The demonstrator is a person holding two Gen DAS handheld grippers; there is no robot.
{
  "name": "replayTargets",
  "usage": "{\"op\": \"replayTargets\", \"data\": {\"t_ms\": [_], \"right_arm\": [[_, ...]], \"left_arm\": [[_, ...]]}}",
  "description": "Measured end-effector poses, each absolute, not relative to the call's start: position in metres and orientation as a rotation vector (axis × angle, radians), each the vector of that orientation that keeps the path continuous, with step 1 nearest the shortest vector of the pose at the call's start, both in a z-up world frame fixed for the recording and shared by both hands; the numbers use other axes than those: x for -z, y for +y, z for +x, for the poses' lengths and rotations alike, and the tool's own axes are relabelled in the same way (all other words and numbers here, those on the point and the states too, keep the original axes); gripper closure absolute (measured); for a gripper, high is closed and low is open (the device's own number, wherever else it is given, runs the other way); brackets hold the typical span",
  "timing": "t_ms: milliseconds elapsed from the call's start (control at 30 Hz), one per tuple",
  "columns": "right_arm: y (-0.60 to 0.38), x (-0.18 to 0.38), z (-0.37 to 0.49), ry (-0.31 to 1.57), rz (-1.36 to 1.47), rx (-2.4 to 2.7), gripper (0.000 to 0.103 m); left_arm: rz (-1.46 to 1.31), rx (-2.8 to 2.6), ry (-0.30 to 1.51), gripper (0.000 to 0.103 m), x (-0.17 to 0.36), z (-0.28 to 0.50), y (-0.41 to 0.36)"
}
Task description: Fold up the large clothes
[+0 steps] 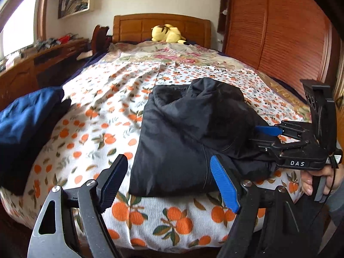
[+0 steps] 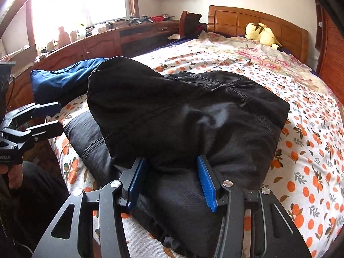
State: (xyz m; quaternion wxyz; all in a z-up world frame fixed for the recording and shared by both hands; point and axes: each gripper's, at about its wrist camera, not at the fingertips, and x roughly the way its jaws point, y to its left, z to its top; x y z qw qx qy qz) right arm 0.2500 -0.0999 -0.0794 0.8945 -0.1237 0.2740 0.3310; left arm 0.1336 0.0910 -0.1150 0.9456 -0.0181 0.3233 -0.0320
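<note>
Blue-padded fingers [image 2: 205, 182] of the right gripper [image 2: 172, 181] pinch a bunched fold of the black garment [image 2: 182, 111] near the bed [image 2: 301, 129] edge. Left gripper [image 1: 169, 185] fingers stand spread, empty, straddling the garment's near left corner.

your right gripper [image 2: 172, 181] has its fingertips buried in the black garment [image 2: 182, 116], so you can't tell what the pads actually press. the blue garment [image 1: 28, 116] at the bed's left edge is cut off by the frame. items on the wall shelf [image 1: 75, 0] are too blurred to identify.
</note>
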Motion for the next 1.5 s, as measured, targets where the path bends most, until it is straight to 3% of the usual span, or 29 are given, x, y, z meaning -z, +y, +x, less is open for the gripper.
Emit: {"op": "replayTargets", "data": {"t_ms": [467, 667, 833, 1233, 1500], "right_arm": [[-0.108, 0.079, 0.250, 0.533, -0.239, -0.746, 0.048], [-0.126, 0.076, 0.239, 0.509, -0.223, -0.721, 0.048], [-0.140, 0.065, 0.233, 0.490, -0.185, -0.709, 0.048], [-0.149, 0.044, 0.219, 0.438, -0.148, -0.741, 0.048], [-0.134, 0.047, 0.229, 0.464, -0.144, -0.777, 0.052]], "left_arm": [[0.041, 0.121, 0.647, 0.026, 0.086, 0.182, 0.055], [0.118, 0.092, 0.681, 0.045, 0.087, 0.206, 0.036], [0.124, 0.067, 0.740, 0.093, 0.092, 0.211, 0.035], [0.148, 0.058, 0.621, 0.096, 0.050, 0.155, 0.041], [0.036, -0.015, 0.716, 0.096, 0.104, 0.148, 0.096]]}}
